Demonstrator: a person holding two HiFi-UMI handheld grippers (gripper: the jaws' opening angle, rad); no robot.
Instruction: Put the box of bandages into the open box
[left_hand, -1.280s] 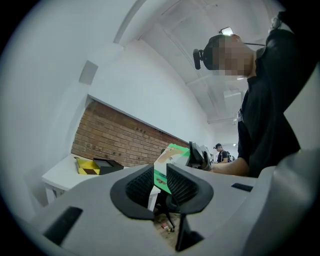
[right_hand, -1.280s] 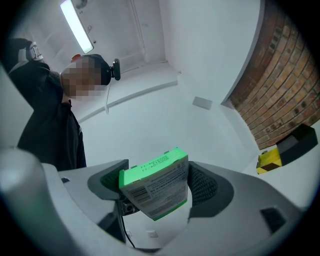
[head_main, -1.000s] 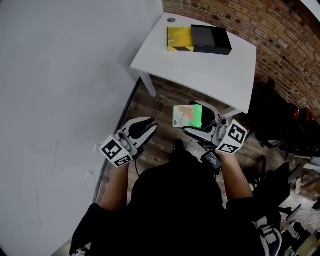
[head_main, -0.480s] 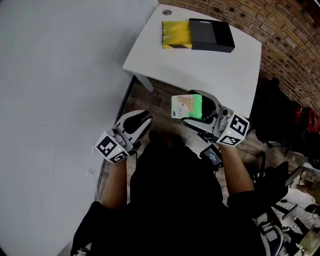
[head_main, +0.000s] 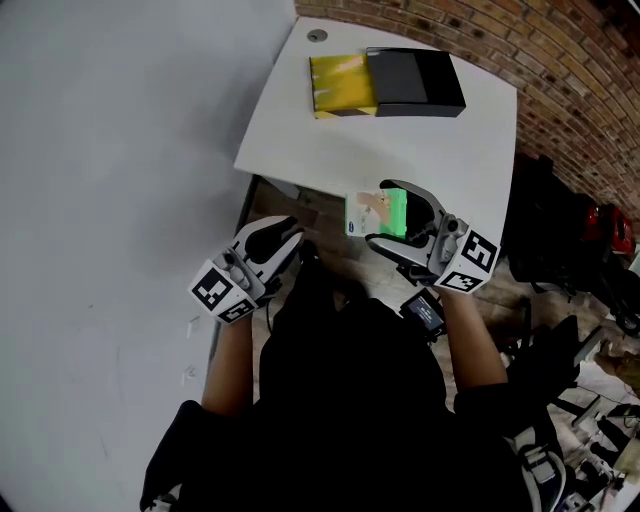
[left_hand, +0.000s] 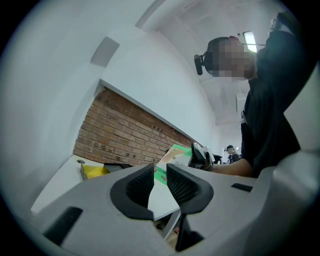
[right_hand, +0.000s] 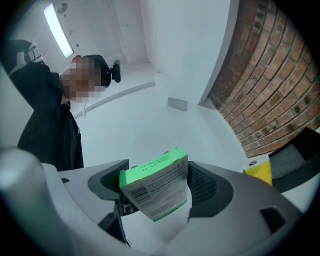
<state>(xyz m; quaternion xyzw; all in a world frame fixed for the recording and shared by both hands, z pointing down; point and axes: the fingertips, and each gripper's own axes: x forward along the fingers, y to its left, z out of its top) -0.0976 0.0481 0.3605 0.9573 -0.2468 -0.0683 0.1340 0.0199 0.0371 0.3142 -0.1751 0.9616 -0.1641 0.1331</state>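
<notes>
The green and white box of bandages (head_main: 372, 213) is upright in my right gripper (head_main: 386, 215), which is shut on it at the near edge of the white table (head_main: 440, 140). In the right gripper view the box of bandages (right_hand: 157, 192) fills the gap between the jaws of the right gripper (right_hand: 156, 186). The open box (head_main: 385, 82), a yellow tray half out of a black sleeve, lies at the table's far side. My left gripper (head_main: 272, 245) hangs left of the table edge, shut and empty. In the left gripper view its pads (left_hand: 141, 182) nearly touch.
A red brick wall (head_main: 560, 60) runs behind and to the right of the table. A plain white wall (head_main: 110, 150) stands on the left. Dark bags and gear (head_main: 570, 230) crowd the floor at the right. A small round grommet (head_main: 317, 36) sits in the table's far corner.
The table has drawn nearer in the head view. My right gripper has carried the bandage box forward to the table's near edge. The left gripper has stayed shut and empty.
</notes>
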